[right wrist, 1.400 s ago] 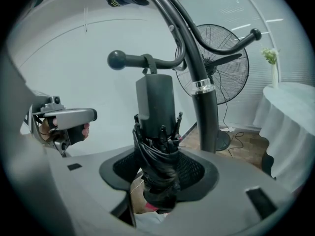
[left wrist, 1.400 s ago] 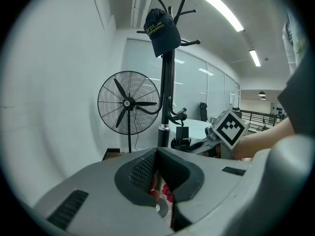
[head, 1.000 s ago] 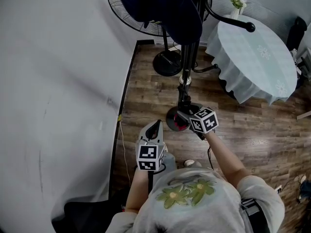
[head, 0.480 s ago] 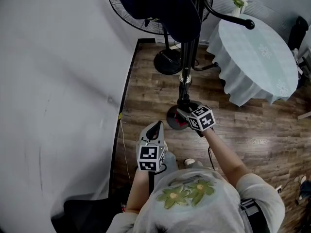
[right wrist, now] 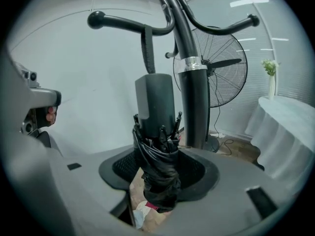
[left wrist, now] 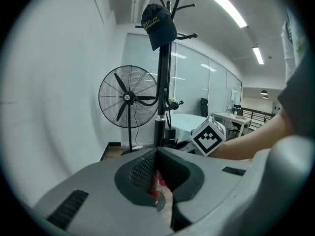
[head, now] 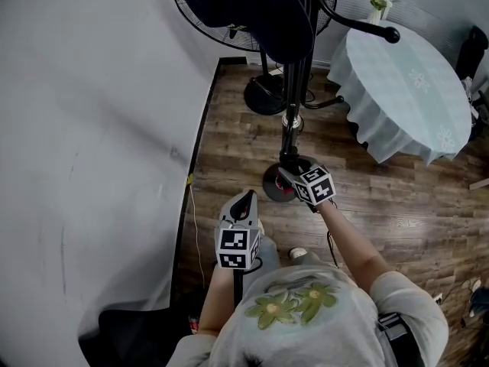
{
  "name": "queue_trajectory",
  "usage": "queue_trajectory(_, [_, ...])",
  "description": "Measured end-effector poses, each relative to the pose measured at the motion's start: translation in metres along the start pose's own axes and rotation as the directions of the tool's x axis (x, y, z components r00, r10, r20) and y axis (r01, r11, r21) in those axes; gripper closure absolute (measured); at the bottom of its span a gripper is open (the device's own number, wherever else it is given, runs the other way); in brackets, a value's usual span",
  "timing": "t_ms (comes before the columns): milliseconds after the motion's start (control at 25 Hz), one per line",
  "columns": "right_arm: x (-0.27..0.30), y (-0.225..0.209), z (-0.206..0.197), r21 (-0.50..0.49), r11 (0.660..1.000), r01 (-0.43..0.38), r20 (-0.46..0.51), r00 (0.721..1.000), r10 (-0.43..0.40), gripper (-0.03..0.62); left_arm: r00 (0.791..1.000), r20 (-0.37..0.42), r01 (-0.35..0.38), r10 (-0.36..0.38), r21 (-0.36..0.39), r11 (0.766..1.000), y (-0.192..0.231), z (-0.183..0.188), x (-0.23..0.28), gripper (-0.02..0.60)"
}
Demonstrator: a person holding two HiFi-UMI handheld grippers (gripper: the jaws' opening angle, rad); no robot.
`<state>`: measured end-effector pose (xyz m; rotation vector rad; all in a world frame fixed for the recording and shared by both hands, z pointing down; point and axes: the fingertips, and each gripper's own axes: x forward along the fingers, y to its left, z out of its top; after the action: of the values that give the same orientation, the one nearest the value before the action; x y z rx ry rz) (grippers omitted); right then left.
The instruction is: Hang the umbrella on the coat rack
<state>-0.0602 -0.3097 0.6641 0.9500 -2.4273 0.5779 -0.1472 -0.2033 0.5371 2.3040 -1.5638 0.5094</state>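
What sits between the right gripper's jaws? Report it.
The folded black umbrella, clamped there by the right gripper, handle end pointing away from the camera; the right gripper view shows it plainly.

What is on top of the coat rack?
A dark cap hangs over the top of the coat rack. Bare hooks stick out above and beside it; the hook under the cap is covered.

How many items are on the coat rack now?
2. A dark cap sits on the coat rack's top; a folded umbrella, clamped in the right gripper, has its strap looped over a lower arm. Others may be hidden.
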Motion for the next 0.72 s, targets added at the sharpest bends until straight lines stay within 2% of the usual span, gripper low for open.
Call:
queue_trajectory(200, [0.005, -0.007, 0.002, -0.057, 0.998, 0.035, 0.013, 0.999, -0.035, 0.365, 1.000, -0.020, -0.015, 0.015, 0.007, 1.000, -0.001, -0.005, -0.003, 0.568])
queue_trajectory(520, [0.008, -0.008, 0.005, -0.102, 0.994, 0.029, -0.059, 0.998, -0.035, 0.309, 0.998, -0.040, -0.043, 0.044, 0.027, 0.999, -0.006, -0.013, -0.007, 0.568])
queue_trajectory(720, [-0.008, -0.003, 0.022, -0.103, 0.995, 0.016, -0.013, 1.000, -0.017, 0.272, 0.998, -0.033, -0.059, 0.061, 0.035, 0.998, -0.011, -0.010, -0.012, 0.568])
